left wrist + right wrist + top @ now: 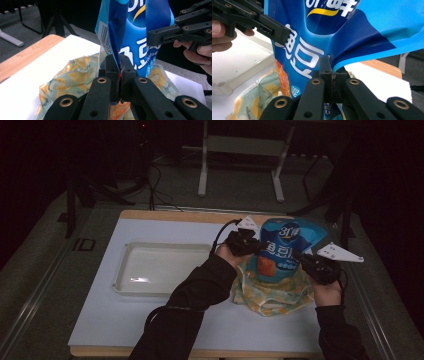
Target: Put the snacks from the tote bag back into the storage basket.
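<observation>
White table mat [150,320] w/ shallow pale plastic tray [125,270] sitting at left. Glossy blue snack bag [287,245] standing upright over crumpled yellow-patterned cloth bag [272,295]; left gripper [248,243] & right gripper [306,261] each pinching a bag edge, jaws pressed together.

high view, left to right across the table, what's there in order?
Clear tray → left gripper → blue snack bag, standing in the yellow-patterned cloth bag → right gripper. Each gripper is clamped on one side edge of the snack bag.
</observation>
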A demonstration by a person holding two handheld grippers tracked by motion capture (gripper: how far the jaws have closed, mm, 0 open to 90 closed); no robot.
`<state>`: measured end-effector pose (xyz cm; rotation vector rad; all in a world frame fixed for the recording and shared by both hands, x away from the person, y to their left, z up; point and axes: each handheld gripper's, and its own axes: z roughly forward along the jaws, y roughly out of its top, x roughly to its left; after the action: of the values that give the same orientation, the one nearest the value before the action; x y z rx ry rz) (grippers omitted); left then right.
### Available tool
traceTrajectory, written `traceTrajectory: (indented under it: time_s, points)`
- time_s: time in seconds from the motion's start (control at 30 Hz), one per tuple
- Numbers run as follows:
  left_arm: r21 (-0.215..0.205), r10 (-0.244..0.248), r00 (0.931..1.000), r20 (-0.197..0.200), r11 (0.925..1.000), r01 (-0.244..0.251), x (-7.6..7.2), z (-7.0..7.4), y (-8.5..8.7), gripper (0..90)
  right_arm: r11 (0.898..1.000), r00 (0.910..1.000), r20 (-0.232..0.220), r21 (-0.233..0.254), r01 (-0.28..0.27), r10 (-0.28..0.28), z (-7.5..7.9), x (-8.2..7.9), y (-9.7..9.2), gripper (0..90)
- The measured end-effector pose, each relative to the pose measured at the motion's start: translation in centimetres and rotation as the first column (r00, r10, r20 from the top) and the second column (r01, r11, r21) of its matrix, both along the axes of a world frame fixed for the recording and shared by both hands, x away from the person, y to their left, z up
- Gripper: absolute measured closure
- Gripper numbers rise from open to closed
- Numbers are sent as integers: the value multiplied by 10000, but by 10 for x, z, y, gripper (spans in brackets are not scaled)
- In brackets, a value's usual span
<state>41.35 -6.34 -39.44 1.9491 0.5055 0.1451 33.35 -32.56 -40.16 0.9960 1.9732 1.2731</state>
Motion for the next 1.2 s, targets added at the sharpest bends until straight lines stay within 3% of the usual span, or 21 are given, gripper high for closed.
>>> traceTrajectory:
  time_s: [0.63, 1.2]
  points:
    - [-85, 59, 9999, 88, 9999, -58, -6, 38, 7, 892, 10000, 9992, 386, -39, -71, 72, 37, -6, 6, 898]
    - [-131, 558, 9978, 368, 9984, -554, -15, 69, 43, 894, 9986, 9960, 733, -105, -509, 515, 66, -2, 38, 898]
